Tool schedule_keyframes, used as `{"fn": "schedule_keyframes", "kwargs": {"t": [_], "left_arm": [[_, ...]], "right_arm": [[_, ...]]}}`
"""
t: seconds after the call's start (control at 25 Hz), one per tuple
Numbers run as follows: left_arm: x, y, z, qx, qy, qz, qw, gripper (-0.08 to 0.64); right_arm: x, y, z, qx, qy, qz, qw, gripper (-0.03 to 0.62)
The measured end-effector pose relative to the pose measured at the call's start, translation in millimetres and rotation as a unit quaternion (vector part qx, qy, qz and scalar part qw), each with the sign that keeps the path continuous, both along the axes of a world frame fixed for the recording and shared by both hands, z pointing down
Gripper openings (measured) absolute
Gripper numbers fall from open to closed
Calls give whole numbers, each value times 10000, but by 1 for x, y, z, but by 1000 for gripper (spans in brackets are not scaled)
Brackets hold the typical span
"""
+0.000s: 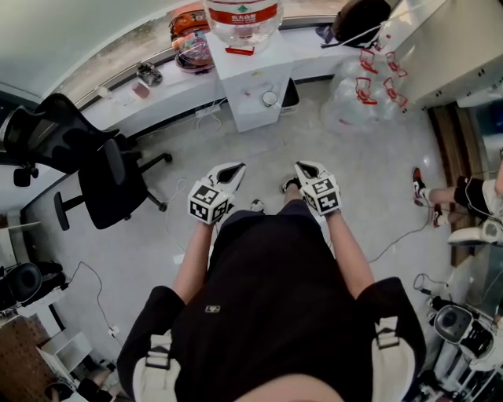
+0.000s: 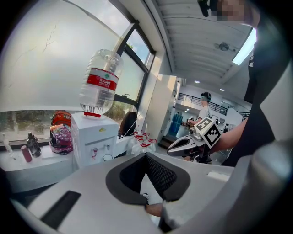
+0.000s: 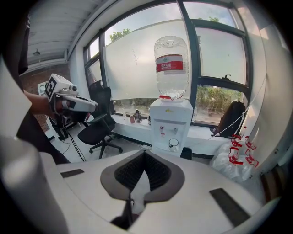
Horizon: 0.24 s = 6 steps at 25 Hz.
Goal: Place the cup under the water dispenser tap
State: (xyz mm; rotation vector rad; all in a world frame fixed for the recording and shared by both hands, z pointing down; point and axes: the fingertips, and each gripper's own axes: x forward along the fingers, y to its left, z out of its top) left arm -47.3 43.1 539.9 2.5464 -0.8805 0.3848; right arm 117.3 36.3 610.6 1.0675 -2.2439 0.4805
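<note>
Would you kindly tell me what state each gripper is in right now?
Left gripper: closed, empty.
Right gripper: closed, empty.

Counted across the room: one water dispenser (image 1: 253, 82) with one upturned bottle (image 1: 244, 17) on top, two taps, a red tap (image 3: 161, 131) and a second tap (image 3: 175, 129), one cup (image 3: 173, 143), one black office chair (image 1: 98, 177), and two grippers, the left gripper (image 1: 234, 168) and the right gripper (image 1: 303, 167).
</note>
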Motion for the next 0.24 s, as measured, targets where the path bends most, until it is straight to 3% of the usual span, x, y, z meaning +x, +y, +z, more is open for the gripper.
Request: {"fn": "schedule_keyframes", "kwargs": {"t": [0.24], "left_arm": [[-4, 4, 2, -20, -3, -14, 10000, 0]], "right_arm": [[-5, 2, -1, -15, 27, -3, 10000, -3]]}}
